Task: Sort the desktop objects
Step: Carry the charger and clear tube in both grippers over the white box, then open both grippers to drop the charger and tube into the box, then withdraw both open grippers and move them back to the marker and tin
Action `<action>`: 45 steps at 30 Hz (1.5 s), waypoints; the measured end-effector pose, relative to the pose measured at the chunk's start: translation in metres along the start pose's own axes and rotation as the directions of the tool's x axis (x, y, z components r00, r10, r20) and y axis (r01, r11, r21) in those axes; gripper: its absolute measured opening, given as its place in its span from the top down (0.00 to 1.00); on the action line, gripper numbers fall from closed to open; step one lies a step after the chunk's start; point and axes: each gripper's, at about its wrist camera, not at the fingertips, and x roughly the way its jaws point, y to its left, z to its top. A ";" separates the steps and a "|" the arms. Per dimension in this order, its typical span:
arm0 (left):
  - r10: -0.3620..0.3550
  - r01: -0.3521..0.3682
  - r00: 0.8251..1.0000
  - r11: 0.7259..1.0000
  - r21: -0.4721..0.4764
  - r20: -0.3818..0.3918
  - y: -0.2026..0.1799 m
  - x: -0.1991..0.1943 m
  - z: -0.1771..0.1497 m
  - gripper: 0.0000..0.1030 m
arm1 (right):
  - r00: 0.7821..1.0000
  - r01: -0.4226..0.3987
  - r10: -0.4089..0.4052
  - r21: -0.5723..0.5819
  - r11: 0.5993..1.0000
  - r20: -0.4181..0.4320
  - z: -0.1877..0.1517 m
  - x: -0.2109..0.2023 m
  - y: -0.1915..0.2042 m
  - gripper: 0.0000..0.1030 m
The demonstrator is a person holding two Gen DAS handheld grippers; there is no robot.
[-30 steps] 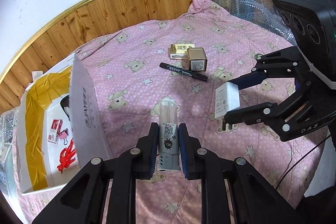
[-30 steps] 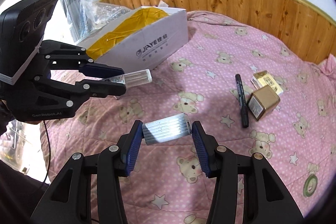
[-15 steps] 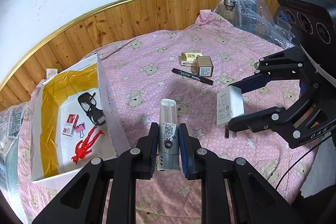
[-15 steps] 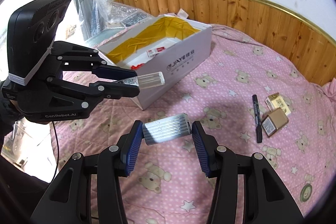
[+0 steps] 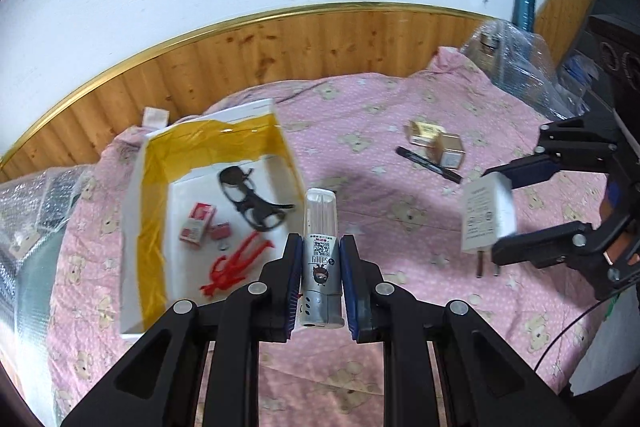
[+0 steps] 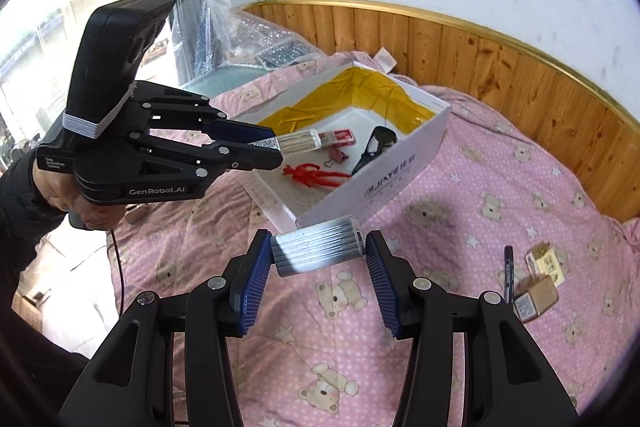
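- Slim silver cylinder with clear cap and QR label pinched between jaws of left gripper; held lengthwise along the fingers, cap end forward, probably so it can go cap-first into the box.
- Seen from right wrist: cylinder tip poised over the near wall of the white cardboard box with yellow-taped flaps; release not yet made, judged close.
- White ribbed plug-in charger block clamped crosswise by right gripper; left wrist view shows its two prongs hanging down. Grip on the short sides likely keeps prongs clear of the pads.
- Charger held in air above the bed, beside the box's outer corner, not yet over the opening.
- Box interior: black-framed glasses, red tangled string figure, small red-and-white packets, pink binder clip.
- Still out on the pink bear-print quilt: black marker pen touching gold-brown small cartons, well apart from the box.
- Left gripper roughly level, angled toward the box; hand in dark sleeve wrapped round its handle. Right gripper aimed down toward the box corner.
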 end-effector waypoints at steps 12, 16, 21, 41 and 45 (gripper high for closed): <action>0.064 -0.068 0.997 0.991 -0.118 -0.033 0.101 0.048 0.033 0.80 | 1.000 0.028 -0.029 -0.047 0.998 -0.007 0.090 0.088 0.002 0.51; 0.077 -0.085 0.995 0.988 -0.131 -0.064 0.124 0.079 0.047 0.80 | 0.998 0.058 -0.059 -0.039 0.998 -0.031 0.112 0.128 -0.013 0.51; 0.064 -0.082 0.993 0.980 -0.182 -0.100 0.155 0.119 0.062 0.76 | 0.996 0.085 -0.084 0.037 0.996 -0.040 0.129 0.171 -0.044 0.49; 0.048 -0.061 0.990 0.993 -0.098 -0.129 0.104 0.077 0.008 0.62 | 0.992 -0.016 0.018 0.023 1.000 -0.124 0.071 0.129 -0.026 0.45; 0.047 -0.061 0.988 0.994 -0.088 -0.149 0.091 0.071 -0.006 0.62 | 0.988 -0.040 0.040 0.006 0.999 -0.151 0.061 0.121 -0.015 0.45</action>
